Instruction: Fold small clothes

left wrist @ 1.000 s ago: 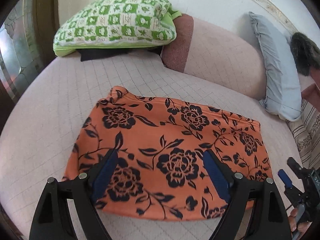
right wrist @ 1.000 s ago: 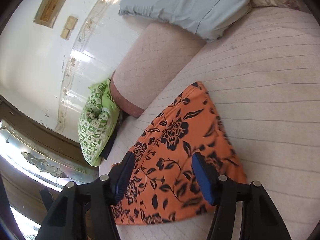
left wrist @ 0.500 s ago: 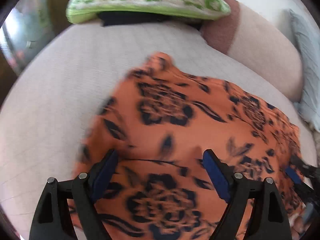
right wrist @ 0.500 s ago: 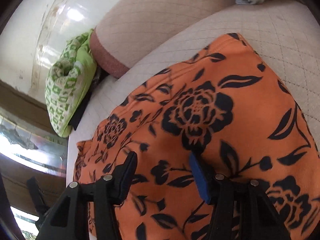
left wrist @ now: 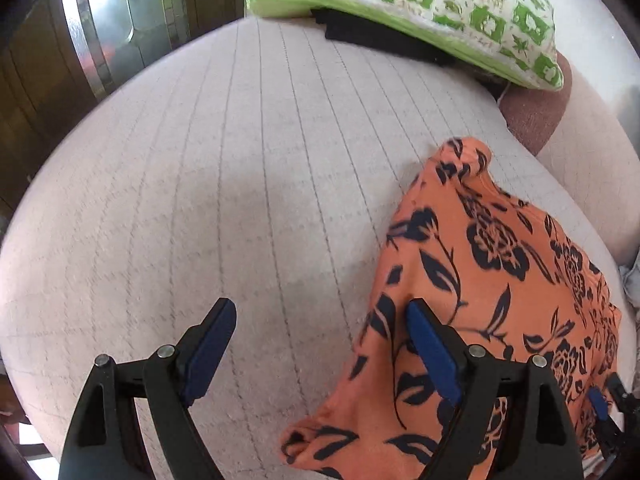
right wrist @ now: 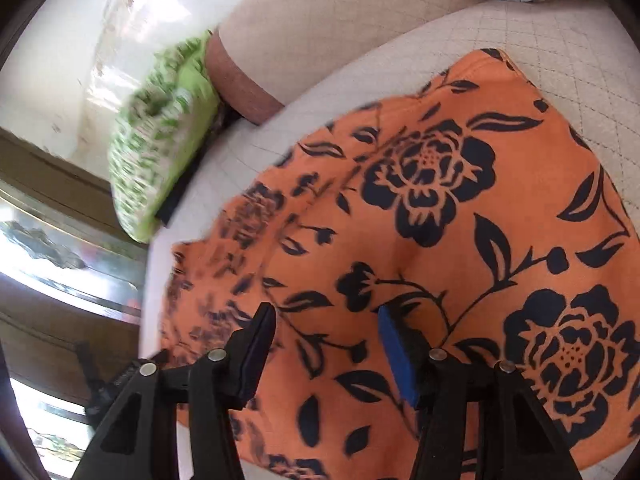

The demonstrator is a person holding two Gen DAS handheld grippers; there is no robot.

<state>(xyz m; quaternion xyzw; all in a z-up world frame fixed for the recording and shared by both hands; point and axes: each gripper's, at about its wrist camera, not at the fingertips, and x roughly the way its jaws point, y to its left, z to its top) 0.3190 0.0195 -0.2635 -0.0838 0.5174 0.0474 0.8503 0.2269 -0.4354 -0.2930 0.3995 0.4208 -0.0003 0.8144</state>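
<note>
The orange floral garment [left wrist: 492, 304] is lying spread flat on the quilted pale bed cover [left wrist: 248, 184], and everything else is best placed from it: the green patterned pillow [left wrist: 420, 4] is resting well beyond its far edge, with a pinkish bolster [right wrist: 320, 28] running behind that same edge. The left gripper [left wrist: 320, 344] is hovering just above the garment's left hem with its jaws standing wide; one blue pad is sitting over the cloth while the other is hanging over bare cover just outside the edge, and nothing is caught between them. The right gripper [right wrist: 326, 348] is poised over the garment's middle, jaws parted about halfway with printed cloth showing in the gap; it seems to be gripping nothing, though the pads are so close to the fabric that I cannot be sure they are not already brushing it. Judging from this, the fold is not yet begun and both grippers are lining up for a pinch. The risks are lying in that pinch: the left gripper, straddling the hem, could be closing on the cover along with the garment and dragging both; the right one, placed mid-panel rather than at an edge, could be bunching a ridge of cloth or lifting only the top layer, leaving a crooked, lumpy fold.
</note>
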